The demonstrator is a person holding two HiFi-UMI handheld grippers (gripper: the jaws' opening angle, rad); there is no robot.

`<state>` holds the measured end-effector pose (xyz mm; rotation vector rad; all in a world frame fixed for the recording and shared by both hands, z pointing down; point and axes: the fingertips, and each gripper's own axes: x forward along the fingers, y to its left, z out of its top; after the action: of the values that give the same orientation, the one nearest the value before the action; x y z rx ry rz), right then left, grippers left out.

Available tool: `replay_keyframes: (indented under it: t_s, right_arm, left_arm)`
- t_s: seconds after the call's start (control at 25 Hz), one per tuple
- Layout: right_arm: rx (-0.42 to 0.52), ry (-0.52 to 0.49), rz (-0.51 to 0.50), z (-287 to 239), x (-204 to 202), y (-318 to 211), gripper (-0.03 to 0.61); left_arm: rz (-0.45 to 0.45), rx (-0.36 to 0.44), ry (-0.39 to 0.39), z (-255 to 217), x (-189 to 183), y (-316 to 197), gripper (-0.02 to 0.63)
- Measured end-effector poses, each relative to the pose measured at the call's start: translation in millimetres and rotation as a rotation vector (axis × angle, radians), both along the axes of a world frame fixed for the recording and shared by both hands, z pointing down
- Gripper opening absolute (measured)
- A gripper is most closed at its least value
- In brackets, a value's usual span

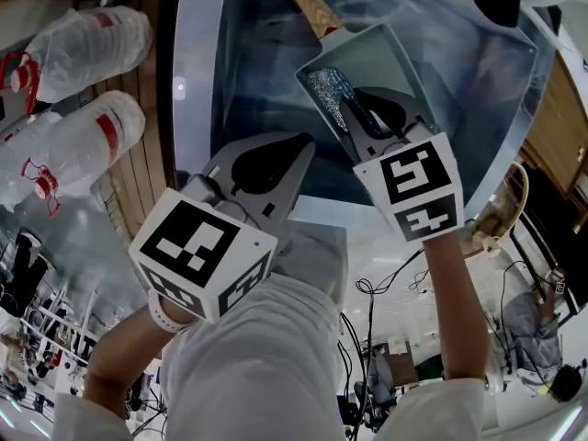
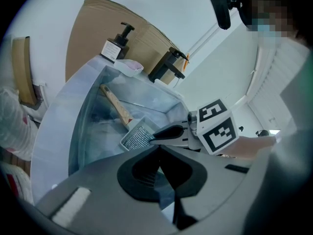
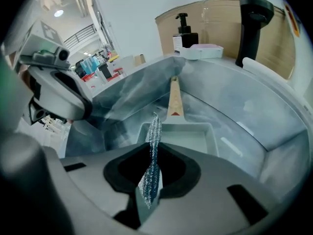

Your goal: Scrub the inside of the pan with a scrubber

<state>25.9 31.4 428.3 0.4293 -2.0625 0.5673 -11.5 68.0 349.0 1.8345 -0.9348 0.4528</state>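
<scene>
A grey rectangular pan [image 1: 381,58] with a wooden handle [image 1: 308,3] lies in the sink [image 1: 248,53]. My right gripper [image 1: 354,108] is shut on a silvery scrubber [image 1: 329,90], which is held down inside the pan near its handle end. In the right gripper view the scrubber [image 3: 154,141] stands up from the closed jaws, with the pan [image 3: 195,138] just beyond. My left gripper [image 1: 303,145] hangs over the sink's front rim, shut with nothing in it. It [image 2: 159,150] looks at the pan [image 2: 128,129] and scrubber [image 2: 138,137] from the side.
A black faucet [image 3: 252,23], a soap dispenser [image 3: 183,31] and a small pale dish [image 3: 200,50] stand at the sink's far rim. Plastic bottles [image 1: 83,49] lie on the wooden counter [image 1: 138,163] to the left. The sink walls enclose the pan closely.
</scene>
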Motion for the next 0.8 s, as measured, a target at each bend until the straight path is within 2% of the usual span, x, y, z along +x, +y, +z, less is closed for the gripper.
replay_keyframes:
  t_s: [0.36,0.52,0.6,0.8]
  right_arm:
    - [0.062,0.108,0.092,10.9,37.5,-44.9,0.046]
    - [0.168,0.206,0.127,6.4,61.7,-72.7,0.046]
    - [0.230,0.260,0.123,2.0,70.1,-83.9,0.046]
    - [0.298,0.313,0.072,-0.8,60.5,-81.1,0.044]
  left_arm:
    - [-0.026,-0.007,0.000,3.3,-5.5,-6.6,0.005]
    - [-0.032,-0.007,0.000,4.4,-7.4,-9.6,0.005]
    - [-0.034,-0.009,0.001,4.8,-8.1,-10.6,0.005]
    - [-0.036,-0.013,0.001,5.9,-9.2,-11.6,0.005]
